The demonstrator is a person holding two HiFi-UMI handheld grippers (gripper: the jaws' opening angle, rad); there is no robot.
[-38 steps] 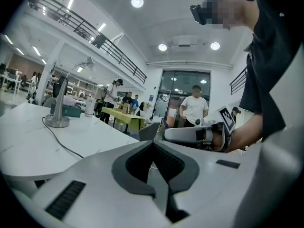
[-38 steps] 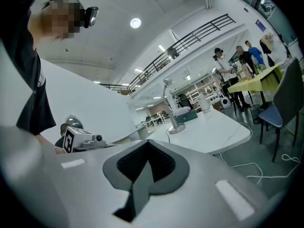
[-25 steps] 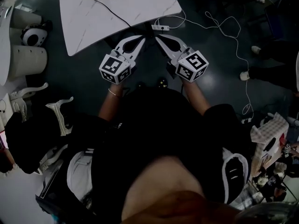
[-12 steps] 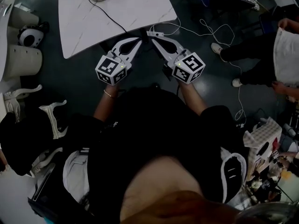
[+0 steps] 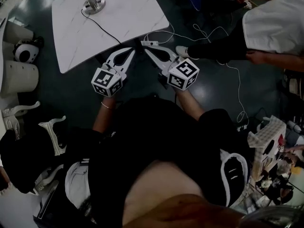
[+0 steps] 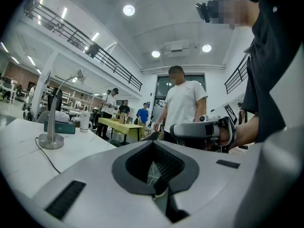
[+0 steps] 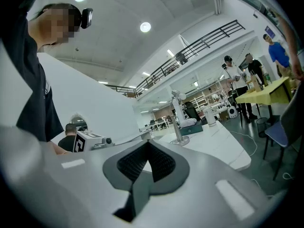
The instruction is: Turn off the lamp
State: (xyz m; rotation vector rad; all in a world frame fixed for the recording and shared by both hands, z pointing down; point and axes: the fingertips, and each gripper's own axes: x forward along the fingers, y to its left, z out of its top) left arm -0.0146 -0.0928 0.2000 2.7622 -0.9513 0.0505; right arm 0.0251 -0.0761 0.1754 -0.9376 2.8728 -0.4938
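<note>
The lamp stands at the far end of the white marble table [image 5: 118, 23]; its round metal base [image 5: 93, 4] shows in the head view, with a black cable [image 5: 107, 30] running from it to the table's near edge. In the left gripper view the lamp [image 6: 51, 139] rises at the left on a thin stem. The lamp [image 7: 179, 140] is seen ahead in the right gripper view too. My left gripper [image 5: 130, 52] and right gripper [image 5: 145, 50] are both shut and empty, held side by side just short of the table's near edge, well away from the lamp.
A white cable with a small white block [image 5: 149, 43] lies on the dark floor by the table's corner. A person in a white shirt [image 5: 270, 18] stands at the right, also seen as a person [image 6: 183, 103] ahead. White cylinders [image 5: 19, 75] stand at the left.
The head view has swung, so table and grippers sit further left and lower in it. The person in the white shirt has come into view at the top right. Both grippers stay shut.
</note>
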